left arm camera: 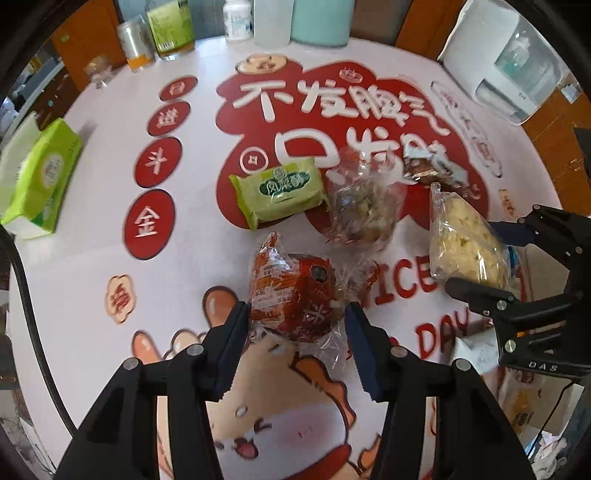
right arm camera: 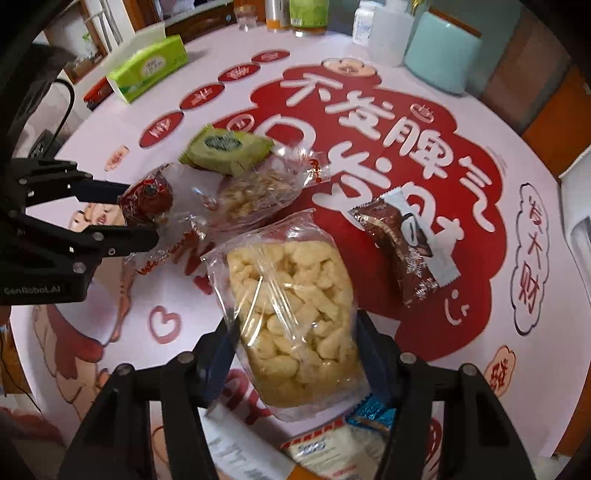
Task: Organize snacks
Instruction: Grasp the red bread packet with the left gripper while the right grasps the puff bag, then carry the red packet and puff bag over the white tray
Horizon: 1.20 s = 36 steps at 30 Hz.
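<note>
In the left wrist view my left gripper (left arm camera: 298, 310) has its pads pressed on both sides of a red snack pack (left arm camera: 291, 291) in clear wrap, which rests on the printed tablecloth (left arm camera: 92, 258). In the right wrist view my right gripper (right arm camera: 295, 332) is shut on a clear bag of yellow puffed snacks (right arm camera: 291, 295). Each view shows the other gripper (left arm camera: 472, 258) (right arm camera: 142, 214) from the side, with its pack between the fingers. A green pastry pack (left arm camera: 279, 192), a clear bag of nutty snack (left arm camera: 360, 206) and a brown chocolate pack (right arm camera: 402, 240) lie loose between and beyond them.
A green tissue box (left arm camera: 40, 177) sits at the table's left. Bottles (left arm camera: 170, 26) and a teal container (left arm camera: 319, 20) line the far edge, and a white appliance (left arm camera: 491, 55) stands far right. A blue wrapper (right arm camera: 369, 413) and a white packet (right arm camera: 332, 450) lie under the right gripper.
</note>
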Tool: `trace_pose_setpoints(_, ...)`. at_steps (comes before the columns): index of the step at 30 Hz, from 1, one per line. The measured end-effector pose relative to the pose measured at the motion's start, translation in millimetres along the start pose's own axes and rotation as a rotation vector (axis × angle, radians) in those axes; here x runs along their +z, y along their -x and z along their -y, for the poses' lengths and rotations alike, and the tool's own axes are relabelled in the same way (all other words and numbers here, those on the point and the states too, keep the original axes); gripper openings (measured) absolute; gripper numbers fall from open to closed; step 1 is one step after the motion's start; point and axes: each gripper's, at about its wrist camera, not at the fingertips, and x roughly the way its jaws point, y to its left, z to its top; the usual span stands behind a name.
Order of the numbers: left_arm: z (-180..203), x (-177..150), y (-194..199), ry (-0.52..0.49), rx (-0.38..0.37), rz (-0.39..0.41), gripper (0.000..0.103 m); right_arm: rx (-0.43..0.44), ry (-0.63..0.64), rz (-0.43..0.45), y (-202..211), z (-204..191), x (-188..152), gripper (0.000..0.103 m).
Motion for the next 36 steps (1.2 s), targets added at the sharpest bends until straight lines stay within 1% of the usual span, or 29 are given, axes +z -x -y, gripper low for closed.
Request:
trace_pose_setpoints(3,5.3,-10.3,31.6,-0.003,-0.007,0.049,0.052,0.008,-0.030,0.047,22.4,-1.2,-3.7,0.061)
trace_pose_setpoints(7,17.1,-25.3,70.9,-0.009,-0.028,0.102,0.052,0.011,-0.062,0.133,64.5,-7.9,-13.6,0.061)
trace_pose_setpoints(13,49.2,-55.7,129.8,-0.050,-0.062,0.180,0.052,0.037,-0.130,0.252,122.5,-19.9,-37.5,0.061)
trace_pose_setpoints(17,79.5,-76.4,160.5,-0.091,-0.093,0.214,0.052,0.050,-0.190,0.323,161.8,-27.6,-70.7,0.061)
trace_pose_setpoints(19,94.7,-85.1,172.8,-0.114,-0.103,0.228,0.052,0.052,-0.226,0.354,181.9,-28.7,-93.0,0.061)
trace_pose_setpoints(23,139.1,-98.3,191.9,-0.180,-0.117,0.262,0.052,0.038,-0.293,0.399,215.1,-25.7,-136.5,0.061)
trace_pose_setpoints(25,161.9,-102.3,197.6,-0.209,-0.121,0.275,0.052,0.022,-0.334,0.417,231.3,-19.4,-162.0,0.061)
trace_pose_setpoints(29,214.6,-111.0,205.7,-0.263,-0.160,0.286,0.052,-0.009,-0.418,0.424,251.8,-0.4,-206.5,0.061)
trace_pose_setpoints(30,223.0,-112.6,206.2,-0.270,-0.164,0.288,0.052,-0.024,-0.441,0.423,256.4,5.6,-217.7,0.061)
trace_pose_setpoints(33,263.8,-117.2,205.8,-0.309,-0.167,0.297,0.052,-0.072,-0.507,0.425,269.6,23.4,-250.2,0.061)
trace_pose_setpoints(36,297.0,-118.8,200.6,-0.328,-0.181,0.286,0.052,-0.104,-0.575,0.432,282.6,43.3,-278.9,0.061)
